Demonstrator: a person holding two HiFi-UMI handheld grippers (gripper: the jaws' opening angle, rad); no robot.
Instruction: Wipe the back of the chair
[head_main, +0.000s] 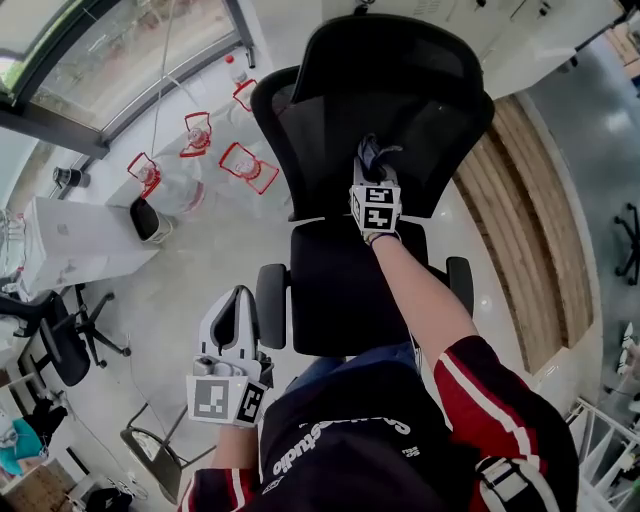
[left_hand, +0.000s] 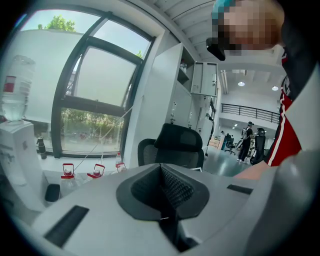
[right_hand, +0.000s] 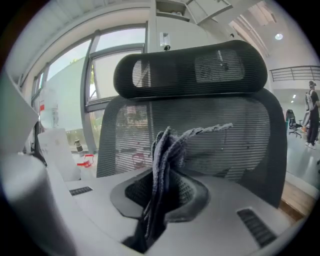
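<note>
A black mesh office chair (head_main: 380, 110) faces me, with its backrest (right_hand: 200, 135) and headrest (right_hand: 190, 67) filling the right gripper view. My right gripper (head_main: 372, 165) is shut on a grey cloth (right_hand: 167, 150), held up close in front of the mesh backrest. Whether the cloth (head_main: 372, 152) touches the mesh is unclear. My left gripper (head_main: 232, 320) hangs low beside the chair's left armrest (head_main: 271, 305), shut with nothing between its jaws. In the left gripper view the chair (left_hand: 172, 147) stands further off.
Several large water bottles with red handles (head_main: 200, 140) stand on the floor left of the chair by the window. A white water dispenser (head_main: 80, 240) is at the left. Wooden flooring (head_main: 530, 220) runs on the right. Another black chair (head_main: 55, 335) is at the lower left.
</note>
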